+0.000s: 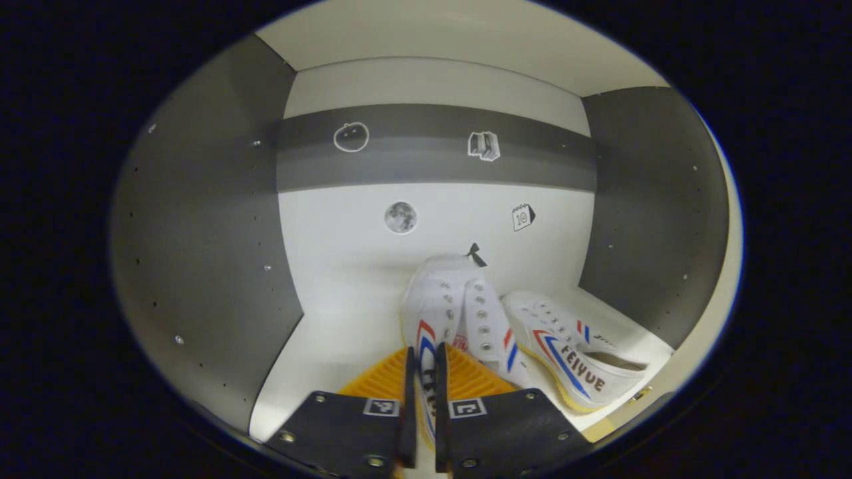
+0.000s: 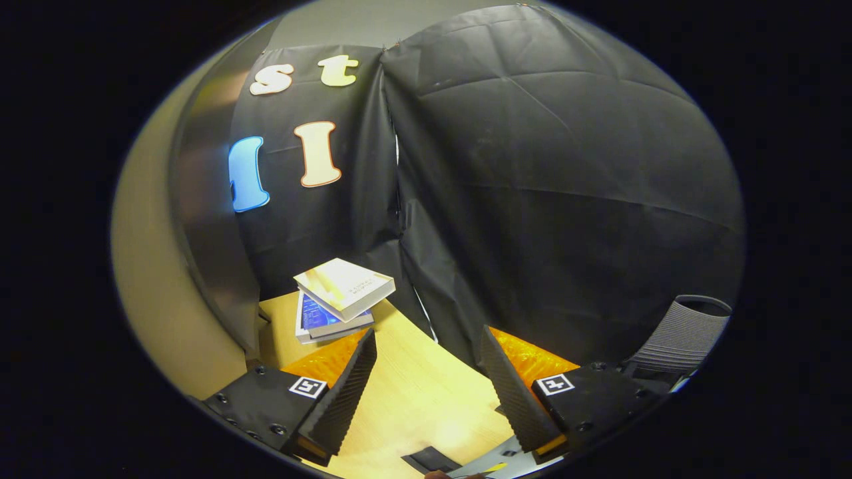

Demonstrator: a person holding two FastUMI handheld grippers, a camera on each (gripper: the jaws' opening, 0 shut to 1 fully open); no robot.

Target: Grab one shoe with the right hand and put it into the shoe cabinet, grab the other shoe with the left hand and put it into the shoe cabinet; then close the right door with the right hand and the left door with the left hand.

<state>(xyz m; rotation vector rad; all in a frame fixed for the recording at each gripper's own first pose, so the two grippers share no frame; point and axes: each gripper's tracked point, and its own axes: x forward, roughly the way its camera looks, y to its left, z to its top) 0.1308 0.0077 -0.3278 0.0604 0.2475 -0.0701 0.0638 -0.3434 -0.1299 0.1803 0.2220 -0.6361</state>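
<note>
In the left gripper view I look into the shoe cabinet point(image 1: 213, 253), which has grey side walls and a white floor and back. My left gripper point(image 1: 426, 356) is shut on the rim of a white shoe point(image 1: 452, 306) with red and blue stripes, its toe pointing at the back wall. The other white shoe point(image 1: 566, 352) lies on its side on the cabinet floor just to the right, close against the held one. In the right gripper view my right gripper point(image 2: 428, 339) stands open over a wooden table point(image 2: 413, 399), nothing between its fingers.
A stack of books point(image 2: 343, 293) lies at the table's far end. A grey panel with a pale edge point(image 2: 206, 233) rises at the left. A grey ribbed container point(image 2: 679, 336) stands at the right. A small dark flat thing point(image 2: 429, 459) lies near the table's front edge.
</note>
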